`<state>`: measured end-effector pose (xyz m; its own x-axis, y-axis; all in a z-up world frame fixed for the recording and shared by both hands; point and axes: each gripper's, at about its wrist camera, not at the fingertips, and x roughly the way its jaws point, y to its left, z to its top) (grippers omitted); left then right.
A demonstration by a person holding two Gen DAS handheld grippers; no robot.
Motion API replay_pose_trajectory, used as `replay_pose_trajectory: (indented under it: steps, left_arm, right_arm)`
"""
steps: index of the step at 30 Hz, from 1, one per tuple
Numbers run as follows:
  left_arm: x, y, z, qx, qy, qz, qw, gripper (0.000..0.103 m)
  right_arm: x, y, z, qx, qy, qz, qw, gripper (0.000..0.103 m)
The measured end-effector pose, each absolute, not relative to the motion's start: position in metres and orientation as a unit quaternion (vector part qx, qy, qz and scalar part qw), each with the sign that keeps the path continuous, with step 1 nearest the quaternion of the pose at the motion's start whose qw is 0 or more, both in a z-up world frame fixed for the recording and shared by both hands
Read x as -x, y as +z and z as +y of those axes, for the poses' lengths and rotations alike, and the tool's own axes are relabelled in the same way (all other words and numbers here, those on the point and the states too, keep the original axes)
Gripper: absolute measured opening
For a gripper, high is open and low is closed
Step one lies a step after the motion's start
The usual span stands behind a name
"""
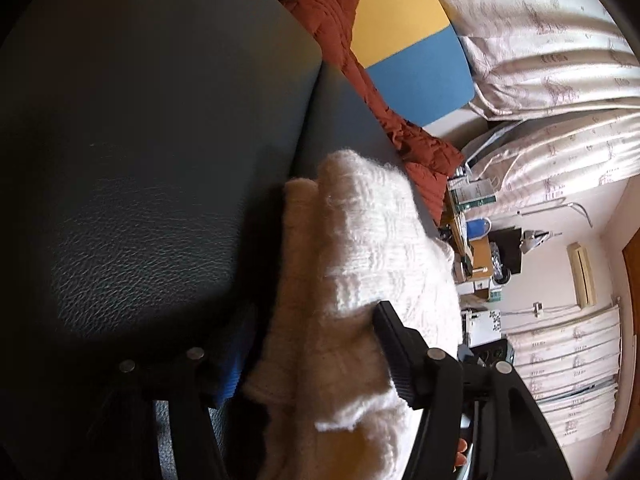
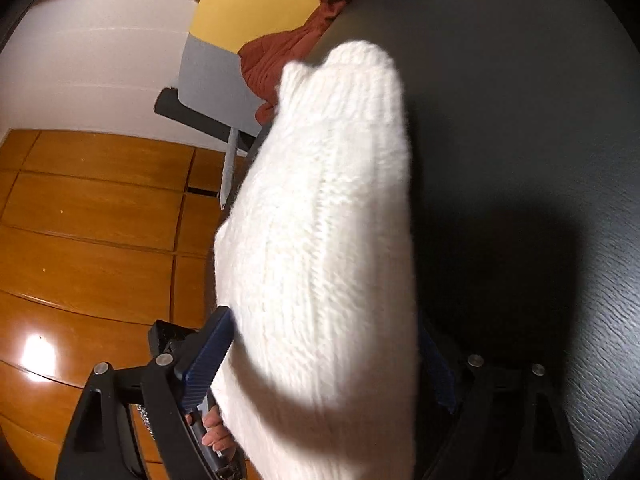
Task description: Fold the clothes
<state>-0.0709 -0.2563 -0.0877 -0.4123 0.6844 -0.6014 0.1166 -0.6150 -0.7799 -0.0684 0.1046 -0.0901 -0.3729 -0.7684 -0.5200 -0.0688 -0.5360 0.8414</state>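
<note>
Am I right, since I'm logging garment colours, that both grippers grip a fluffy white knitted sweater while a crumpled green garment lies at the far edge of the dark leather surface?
Not quite: the crumpled garment is rust-red, not green, as the left wrist view shows. The rest holds: the left gripper and right gripper both grip the fluffy white knitted sweater over the dark leather surface.

Strong light is falling on the white knitted garment (image 2: 320, 216), almost washing out its stitches, and it is casting a deep shadow on the dark leather-textured surface (image 2: 520, 128). Glare is shining on the glossy orange wooden floor (image 2: 36, 352). Fisheye distortion is bending the edges; the corners are going black.
</note>
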Motion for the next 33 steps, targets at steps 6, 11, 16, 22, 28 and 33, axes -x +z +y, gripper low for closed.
replay_pose_trajectory:
  steps: [6, 11, 16, 22, 28, 33]
  left_arm:
    - [0.075, -0.085, -0.245, 0.516, 0.742, -0.378, 0.201, 0.062]
    - [0.078, -0.085, -0.239, 0.520, 0.740, -0.374, 0.205, 0.062]
    - [0.084, -0.086, -0.236, 0.530, 0.732, -0.375, 0.208, 0.063]
    - [0.086, -0.087, -0.242, 0.538, 0.725, -0.373, 0.214, 0.063]
    - [0.087, -0.084, -0.250, 0.537, 0.728, -0.364, 0.221, 0.063]
    - [0.091, -0.087, -0.244, 0.538, 0.722, -0.363, 0.242, 0.063]
  right_arm:
    - [0.071, -0.093, 0.098, -0.501, -0.730, -0.390, 0.255, 0.067]
    - [0.074, -0.102, 0.104, -0.496, -0.715, -0.412, 0.270, 0.062]
    - [0.078, -0.103, 0.103, -0.497, -0.709, -0.418, 0.276, 0.061]
    - [0.083, -0.104, 0.101, -0.493, -0.708, -0.422, 0.280, 0.061]
    - [0.086, -0.102, 0.096, -0.488, -0.713, -0.418, 0.282, 0.061]
    - [0.086, -0.101, 0.094, -0.487, -0.711, -0.420, 0.284, 0.061]
